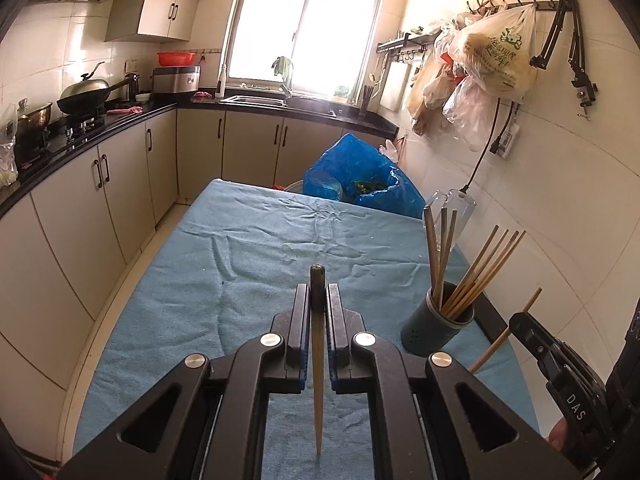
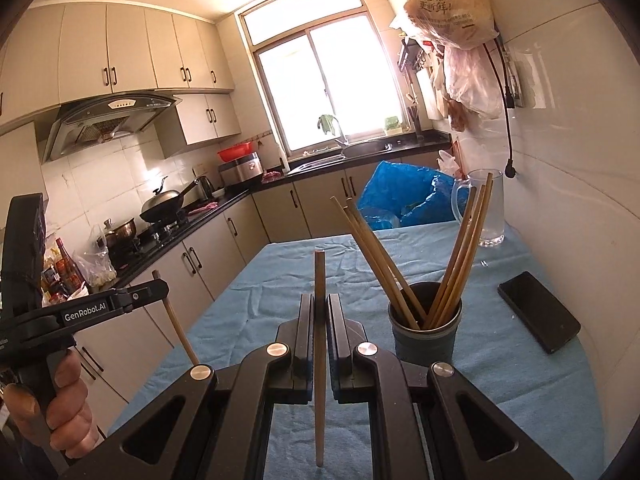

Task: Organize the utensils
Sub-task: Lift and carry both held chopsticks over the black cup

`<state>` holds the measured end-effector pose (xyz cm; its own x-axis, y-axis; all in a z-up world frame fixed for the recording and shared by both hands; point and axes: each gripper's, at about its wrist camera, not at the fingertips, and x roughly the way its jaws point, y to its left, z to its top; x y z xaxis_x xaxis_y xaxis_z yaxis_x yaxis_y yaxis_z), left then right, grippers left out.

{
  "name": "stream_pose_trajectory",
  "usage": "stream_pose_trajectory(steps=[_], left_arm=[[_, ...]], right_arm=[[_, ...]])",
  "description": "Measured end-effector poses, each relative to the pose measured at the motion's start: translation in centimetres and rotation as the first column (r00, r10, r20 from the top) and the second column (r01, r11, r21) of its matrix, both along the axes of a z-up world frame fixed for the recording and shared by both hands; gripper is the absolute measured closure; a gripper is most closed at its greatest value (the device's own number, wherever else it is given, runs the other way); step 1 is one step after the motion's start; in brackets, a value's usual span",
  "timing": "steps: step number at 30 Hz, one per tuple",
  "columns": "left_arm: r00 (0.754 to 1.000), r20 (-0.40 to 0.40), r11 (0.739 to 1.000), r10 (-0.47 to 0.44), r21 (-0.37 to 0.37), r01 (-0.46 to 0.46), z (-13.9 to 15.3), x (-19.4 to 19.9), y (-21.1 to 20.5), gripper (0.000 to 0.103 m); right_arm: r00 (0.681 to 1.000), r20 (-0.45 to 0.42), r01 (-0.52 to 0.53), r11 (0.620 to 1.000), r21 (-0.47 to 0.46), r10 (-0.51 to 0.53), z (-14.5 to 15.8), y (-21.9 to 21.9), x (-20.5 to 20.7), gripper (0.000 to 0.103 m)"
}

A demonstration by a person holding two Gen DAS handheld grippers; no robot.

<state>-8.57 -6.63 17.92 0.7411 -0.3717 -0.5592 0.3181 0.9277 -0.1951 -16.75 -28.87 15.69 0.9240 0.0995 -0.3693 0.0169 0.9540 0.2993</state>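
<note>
above the blue cloth [image 1: 248, 248], each hand-held gripper [image 1: 319, 292] [image 2: 319, 300] clenched on one upright chopstick [image 1: 318, 360] [image 2: 319, 380]

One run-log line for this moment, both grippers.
left gripper: shut on dark-tipped wooden chopstick | right gripper: shut on plain wooden chopstick | dark round holder: not reached

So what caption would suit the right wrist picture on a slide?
Right gripper clamps a wooden chopstick beside the dark round holder of chopsticks on blue cloth.
</note>
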Motion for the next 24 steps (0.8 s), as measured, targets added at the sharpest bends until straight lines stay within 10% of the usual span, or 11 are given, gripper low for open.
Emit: stream_pose_trajectory(steps=[24], left_arm=[[0.998, 0.033, 0.999, -0.044, 0.01, 0.044, 2.0, -1.5, -2.7, 0.096]], right_arm=[[0.994, 0.05, 0.089, 0.993, 0.076, -0.093, 0.9, -4.1, -3.3, 0.097]])
